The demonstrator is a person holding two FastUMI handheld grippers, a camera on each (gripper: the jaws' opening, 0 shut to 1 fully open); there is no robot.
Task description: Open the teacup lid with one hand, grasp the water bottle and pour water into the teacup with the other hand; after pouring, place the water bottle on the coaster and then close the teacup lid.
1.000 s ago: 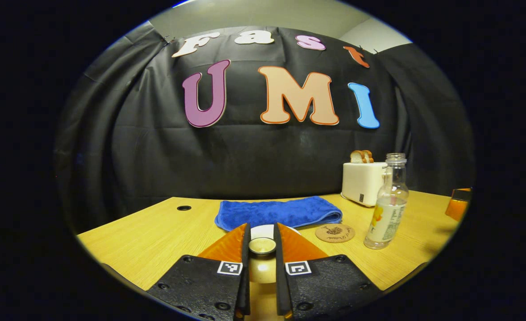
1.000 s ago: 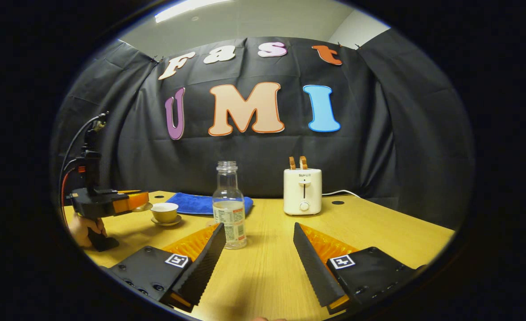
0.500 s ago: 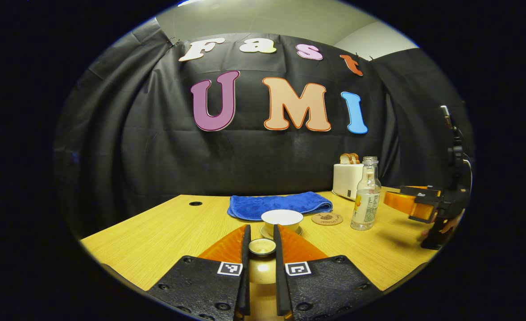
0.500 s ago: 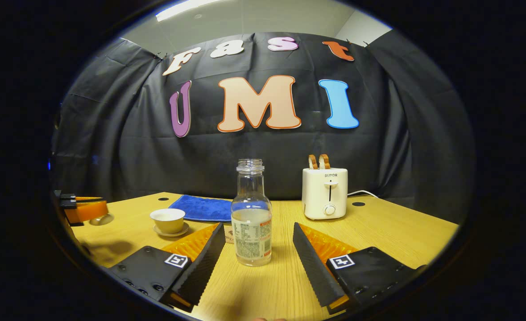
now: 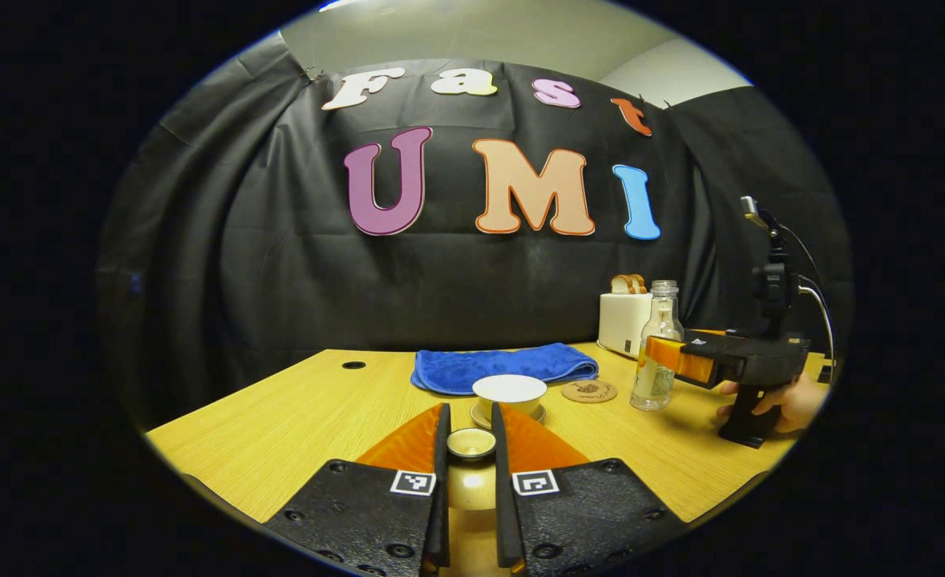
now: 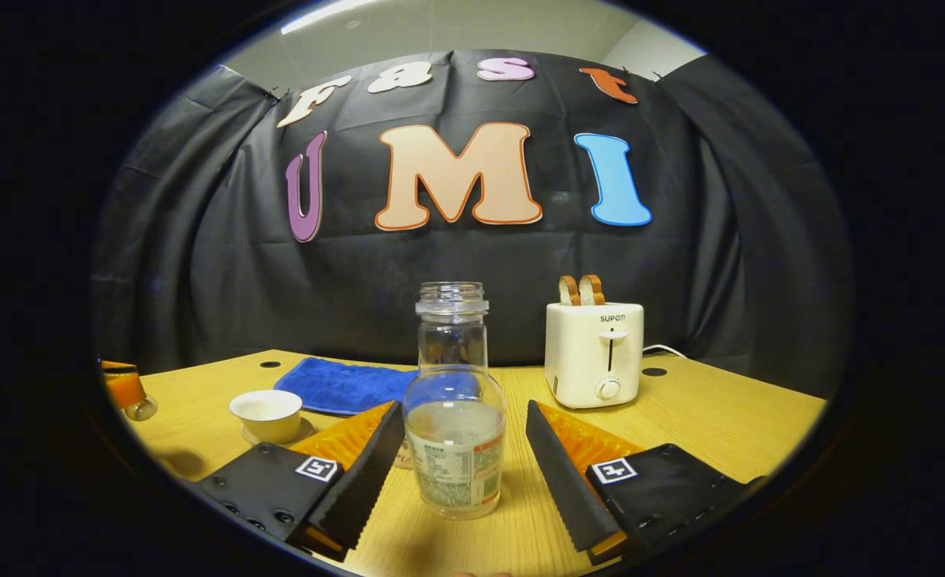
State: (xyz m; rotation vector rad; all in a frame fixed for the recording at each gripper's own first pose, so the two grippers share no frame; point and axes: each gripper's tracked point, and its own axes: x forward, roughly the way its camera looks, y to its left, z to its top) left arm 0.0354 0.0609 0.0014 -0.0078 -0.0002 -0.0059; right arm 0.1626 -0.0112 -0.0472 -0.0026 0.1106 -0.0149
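The lid (image 5: 471, 442) was off, pinched in the left hand-held gripper (image 5: 470, 449), level, just short of the open teacup (image 5: 509, 393). Pouring, setting the bottle (image 6: 454, 417) on the coaster (image 5: 589, 391), and closing remained. The right hand-held gripper (image 6: 464, 461) was level and spread, the bottle between its fingers, ungripped.

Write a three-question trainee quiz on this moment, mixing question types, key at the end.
1. True or false: the teacup is uncovered.
2. What does the left gripper hold? A) lid B) coaster C) towel
3. Fill in: the water bottle stands between the right gripper's ____ fingers, not yet clamped.

Key: 1 true; 2 A; 3 open.
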